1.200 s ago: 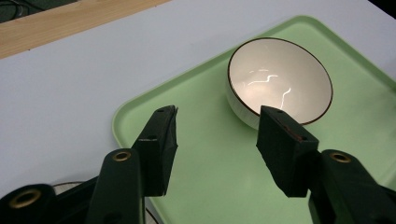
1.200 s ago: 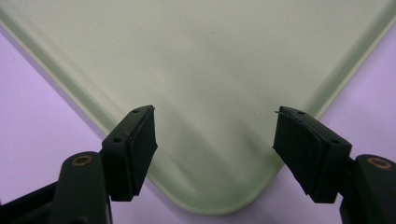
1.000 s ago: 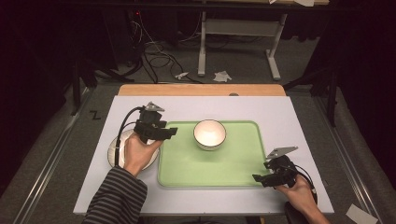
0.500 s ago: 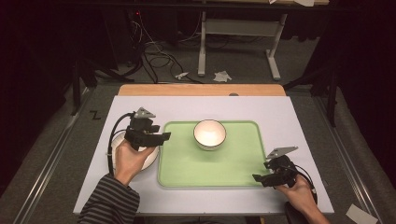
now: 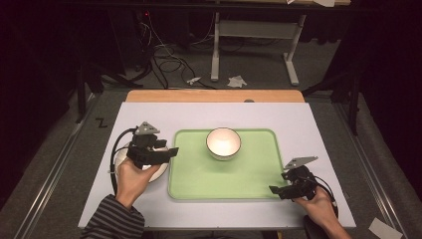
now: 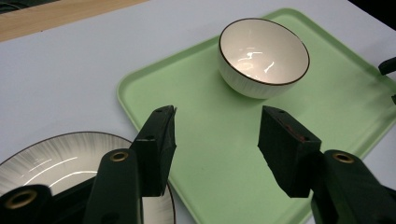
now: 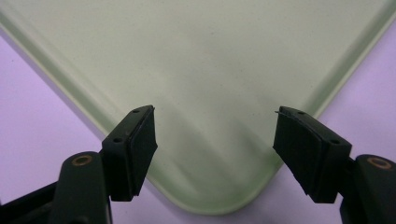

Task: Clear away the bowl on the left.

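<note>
While scanning for the plate (image 6: pixel 58 156), look to the white table (image 5: pixel 149 115), just off the left edge of the green tray (image 5: pixel 249 175). Lies flat there, rim close beside the tray but not on it, partly covered from above by the left gripper (image 6: pixel 217 126). Hangs over that plate with jaws spread wide and empty; no contact to be made out, so released rather than grasping. Has shifted within the last second: then stretched toward the tray and the bowl, now pulled back leftward and toward the person, ending above the plate. Leaves the bowl (image 5: pixel 223 143) upright and alone on the far middle of the tray, well apart from both grippers. Reads as bowl already delivered and plate next in line. Probably calls for lowering onto the plate's rim, low and thin against the table, and so easy to lose from a shallow bite. Farther out, find the right gripper (image 7: pixel 215 116) at the tray's near right corner, jaws likewise wide apart and empty, straddling the rounded corner without pressing it, unmoved over the same second. Could mean steadying the tray later; too early to judge.
</note>
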### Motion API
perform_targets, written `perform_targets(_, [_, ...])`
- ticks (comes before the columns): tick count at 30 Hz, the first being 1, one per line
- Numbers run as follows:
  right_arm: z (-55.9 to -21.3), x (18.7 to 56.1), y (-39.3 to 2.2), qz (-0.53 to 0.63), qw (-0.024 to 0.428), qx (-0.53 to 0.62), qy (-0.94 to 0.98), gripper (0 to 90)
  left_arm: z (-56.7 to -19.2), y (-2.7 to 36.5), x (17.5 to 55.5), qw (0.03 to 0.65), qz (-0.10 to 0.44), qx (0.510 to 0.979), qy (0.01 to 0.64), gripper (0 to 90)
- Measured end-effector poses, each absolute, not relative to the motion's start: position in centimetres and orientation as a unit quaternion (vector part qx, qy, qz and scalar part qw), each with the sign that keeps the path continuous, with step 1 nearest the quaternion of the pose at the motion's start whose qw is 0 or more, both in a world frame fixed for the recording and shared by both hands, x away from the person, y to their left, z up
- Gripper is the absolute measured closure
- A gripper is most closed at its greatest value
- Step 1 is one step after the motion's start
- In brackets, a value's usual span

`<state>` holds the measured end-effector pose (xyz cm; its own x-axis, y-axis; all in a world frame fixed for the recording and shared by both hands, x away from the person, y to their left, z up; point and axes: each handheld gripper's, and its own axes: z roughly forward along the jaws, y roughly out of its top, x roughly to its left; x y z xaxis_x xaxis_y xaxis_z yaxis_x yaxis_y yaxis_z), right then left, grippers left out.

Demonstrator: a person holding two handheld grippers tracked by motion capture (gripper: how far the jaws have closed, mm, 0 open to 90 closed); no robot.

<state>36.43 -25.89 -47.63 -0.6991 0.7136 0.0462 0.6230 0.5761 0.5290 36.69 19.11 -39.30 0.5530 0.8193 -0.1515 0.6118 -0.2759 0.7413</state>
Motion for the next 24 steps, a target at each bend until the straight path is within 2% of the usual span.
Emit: perform_targets(24, [-47.6,36.4,-25.8,0.262,0.085,0.383,0.882,31.2,-41.1,16.7,34.7,0.398,0.111,0.804,0.427,46.0])
